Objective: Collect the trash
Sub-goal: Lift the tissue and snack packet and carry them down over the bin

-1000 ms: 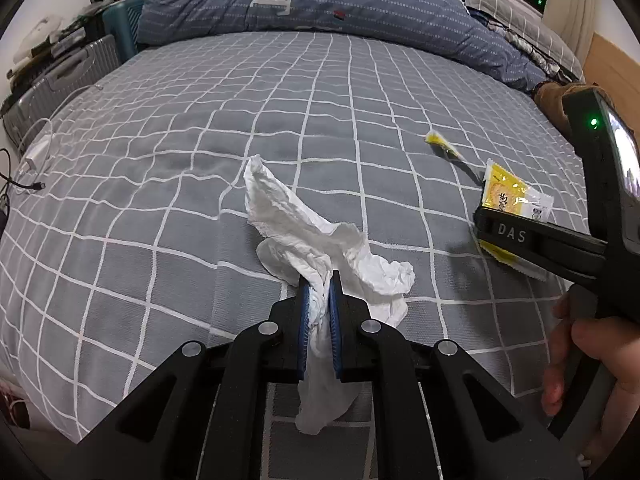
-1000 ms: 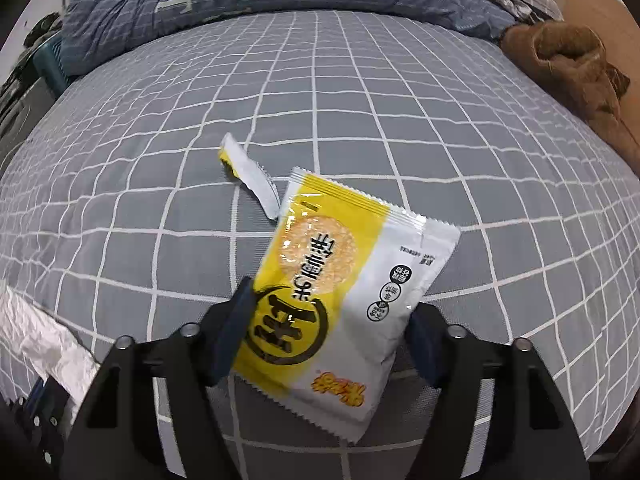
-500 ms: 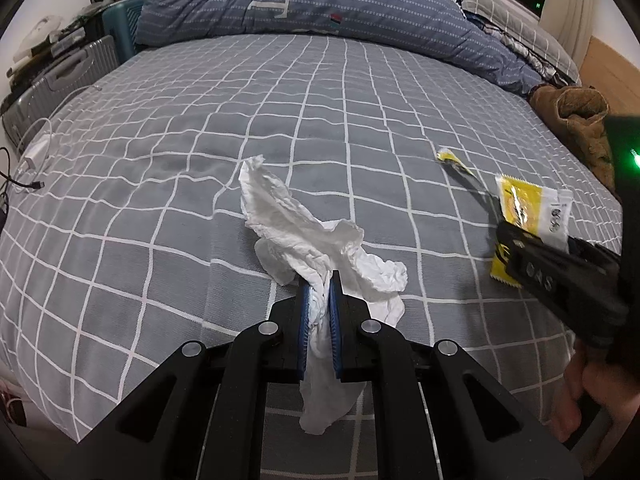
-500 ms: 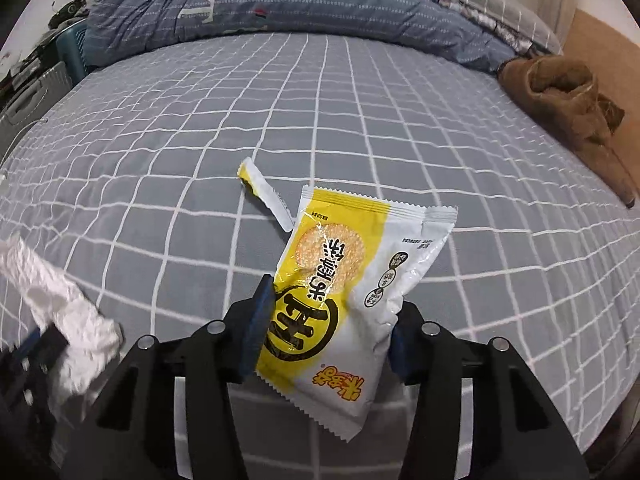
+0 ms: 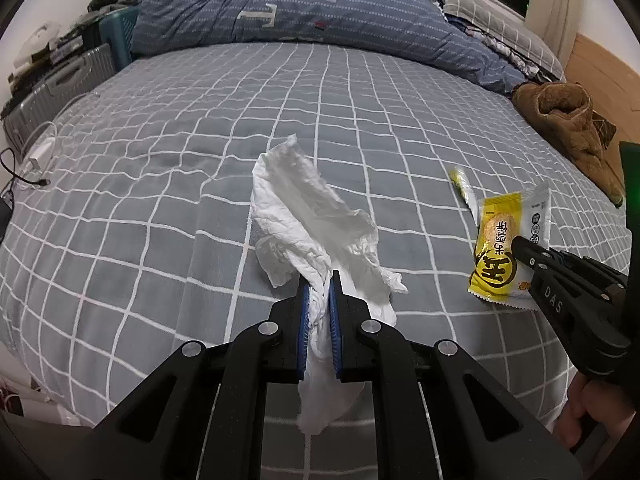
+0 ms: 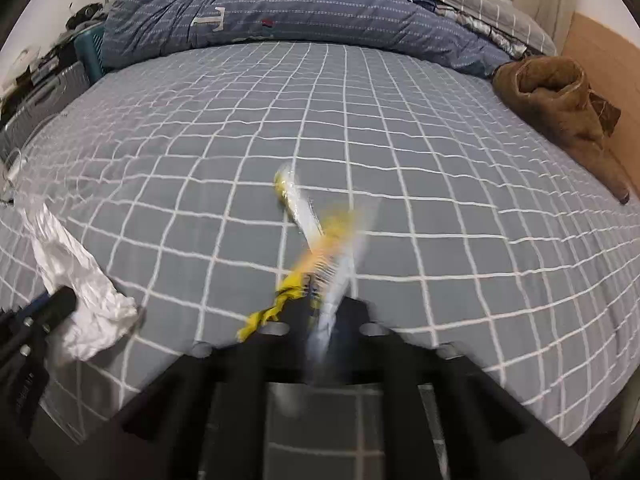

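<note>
My left gripper (image 5: 319, 280) is shut on a crumpled white tissue (image 5: 308, 216) and holds it above the grey checked bed. My right gripper (image 6: 320, 300) is shut on a yellow and white snack wrapper (image 6: 332, 256), which is motion-blurred and edge-on in the right wrist view. The wrapper (image 5: 504, 248) also shows at the right in the left wrist view, lifted off the bed by the right gripper (image 5: 524, 250). A small torn wrapper strip (image 5: 462, 184) lies on the bed beyond it, and shows in the right wrist view (image 6: 290, 196). The tissue (image 6: 76, 292) appears at the left there.
A blue quilt (image 5: 320, 16) and pillows lie at the head of the bed. A brown fleece garment (image 5: 568, 128) lies at the right edge. A grey suitcase (image 5: 52, 88) and cables stand off the left side.
The right gripper has shut on the snack wrapper and lifted it, crumpling it edge-on. The left gripper has risen a little with the tissue.
</note>
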The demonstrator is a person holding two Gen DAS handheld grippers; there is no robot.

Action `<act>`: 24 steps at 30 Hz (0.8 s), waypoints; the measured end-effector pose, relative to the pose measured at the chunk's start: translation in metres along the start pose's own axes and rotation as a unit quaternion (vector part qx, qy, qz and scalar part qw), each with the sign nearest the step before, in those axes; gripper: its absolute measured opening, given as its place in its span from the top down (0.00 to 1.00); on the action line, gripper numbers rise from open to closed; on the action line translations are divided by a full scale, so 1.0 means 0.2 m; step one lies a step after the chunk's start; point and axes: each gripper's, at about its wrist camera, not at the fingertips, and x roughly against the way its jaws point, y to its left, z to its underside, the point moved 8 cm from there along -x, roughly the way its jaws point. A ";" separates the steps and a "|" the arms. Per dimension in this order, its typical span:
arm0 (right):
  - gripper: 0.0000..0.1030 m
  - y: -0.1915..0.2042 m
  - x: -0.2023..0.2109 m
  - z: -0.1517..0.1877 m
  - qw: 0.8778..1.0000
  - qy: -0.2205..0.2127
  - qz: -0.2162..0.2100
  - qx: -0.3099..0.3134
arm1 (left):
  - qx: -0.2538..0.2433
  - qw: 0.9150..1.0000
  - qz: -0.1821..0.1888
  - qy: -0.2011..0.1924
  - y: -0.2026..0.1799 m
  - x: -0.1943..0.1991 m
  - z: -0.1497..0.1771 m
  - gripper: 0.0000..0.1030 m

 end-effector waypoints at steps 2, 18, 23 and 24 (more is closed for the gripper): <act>0.96 -0.01 0.03 0.02 1.000 -0.001 -0.005 0.002 | -0.004 1.000 0.000 -0.004 -0.02 0.03 0.01 0.92; 0.97 -0.10 0.38 0.17 0.998 -0.029 -0.045 -0.028 | -0.015 1.000 0.020 -0.013 -0.13 0.22 0.15 0.92; 0.97 -0.11 0.49 0.24 0.997 -0.037 -0.050 -0.033 | -0.017 0.999 0.029 -0.010 -0.16 0.30 0.21 0.92; 0.97 -0.12 0.51 0.25 0.997 -0.039 -0.050 -0.033 | -0.019 0.999 0.029 -0.011 -0.16 0.31 0.22 0.92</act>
